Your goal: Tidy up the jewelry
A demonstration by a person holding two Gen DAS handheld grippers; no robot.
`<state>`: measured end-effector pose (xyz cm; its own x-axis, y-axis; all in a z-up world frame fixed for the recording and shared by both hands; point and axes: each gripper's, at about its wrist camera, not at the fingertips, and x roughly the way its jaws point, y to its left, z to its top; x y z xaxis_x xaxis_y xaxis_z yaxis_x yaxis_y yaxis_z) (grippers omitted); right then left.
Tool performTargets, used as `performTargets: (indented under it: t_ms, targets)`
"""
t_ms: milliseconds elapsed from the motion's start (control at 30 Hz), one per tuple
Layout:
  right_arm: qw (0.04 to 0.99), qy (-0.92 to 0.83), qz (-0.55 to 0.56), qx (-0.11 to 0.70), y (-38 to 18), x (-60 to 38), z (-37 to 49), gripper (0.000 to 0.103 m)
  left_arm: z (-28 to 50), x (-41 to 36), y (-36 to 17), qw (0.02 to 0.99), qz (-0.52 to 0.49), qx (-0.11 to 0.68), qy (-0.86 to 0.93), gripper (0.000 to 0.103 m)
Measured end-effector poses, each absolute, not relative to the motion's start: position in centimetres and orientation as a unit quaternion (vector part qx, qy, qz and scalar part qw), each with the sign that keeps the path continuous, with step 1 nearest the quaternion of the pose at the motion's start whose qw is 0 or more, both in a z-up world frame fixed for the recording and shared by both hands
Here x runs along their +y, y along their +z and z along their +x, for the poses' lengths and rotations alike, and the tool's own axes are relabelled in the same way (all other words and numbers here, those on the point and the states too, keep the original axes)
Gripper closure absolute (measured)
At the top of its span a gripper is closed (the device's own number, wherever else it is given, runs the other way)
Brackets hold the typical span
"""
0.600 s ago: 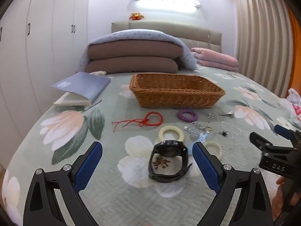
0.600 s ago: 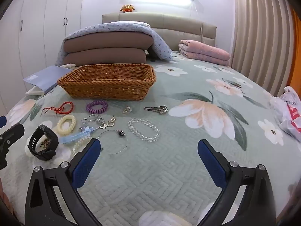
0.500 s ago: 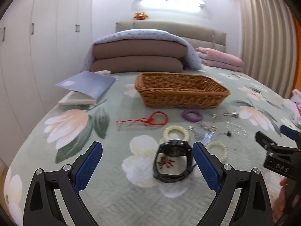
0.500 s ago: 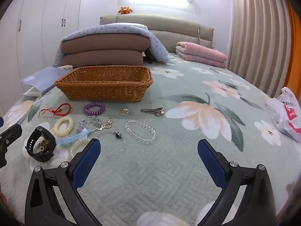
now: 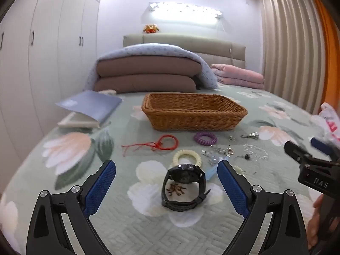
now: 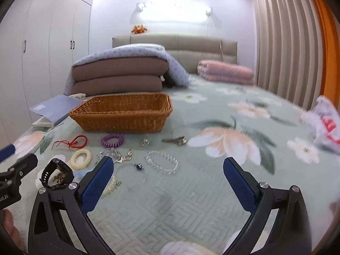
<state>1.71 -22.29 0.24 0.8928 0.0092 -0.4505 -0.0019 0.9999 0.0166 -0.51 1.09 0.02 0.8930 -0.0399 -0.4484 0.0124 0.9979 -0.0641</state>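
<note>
Blue-padded and spread wide: left hand-held gripper [image 5: 165, 184], empty, framing the black watch [image 5: 184, 188] that stands on its buckled strap between the pads without touching either. Best to bring both pads down evenly on the strap's outer sides, low on the loop (the case at the far side looks heavier and could tip the watch away), and close slowly so the springy band doesn't squirt out. Worth keeping clear of the cream coil hair tie [image 5: 187, 157] just beyond the watch, and of the pale blue piece [image 5: 209, 173] beside it.

Right hand-held gripper [image 6: 165, 180] likewise wide and empty, hovering nearer the bed's right side, with a clear bead bracelet [image 6: 162, 162] and a thin wire hoop with a dark bead [image 6: 139, 166] lying ahead of its left pad. Further out toward the headboard: a tangle of silver trinkets [image 6: 115, 156], purple coil hair tie [image 6: 112, 140], red cord bracelet [image 6: 77, 142], a small ring-like piece [image 6: 144, 142], a metal hair clip [image 6: 175, 140].

Wicker basket [image 5: 194, 114], set mid-bed beyond the scattered row, seemingly with nothing inside (floor only partly visible over the near wall). Task judged barely started: every piece on the floral bedspread [image 5: 148, 233], none in the basket. Blue booklet [image 5: 90, 106] toward the left edge, white plastic bag [image 6: 325, 119] at the right edge.
</note>
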Motion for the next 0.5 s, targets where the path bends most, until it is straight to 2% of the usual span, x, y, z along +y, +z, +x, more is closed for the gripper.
performTargets:
  t_ms: [200, 500]
  targets:
    - [0.963, 0.003, 0.032, 0.269, -1.0, -23.2, 3.0, 0.0, -0.8, 0.1, -0.1, 0.973, -0.018, 0.232, -0.002, 0.006]
    - [0.964, 0.003, -0.004, 0.264, -0.9, -21.7, 2.5, 0.0, -0.7, -0.7, -0.5, 0.973, 0.0, 0.23, -0.002, 0.006]
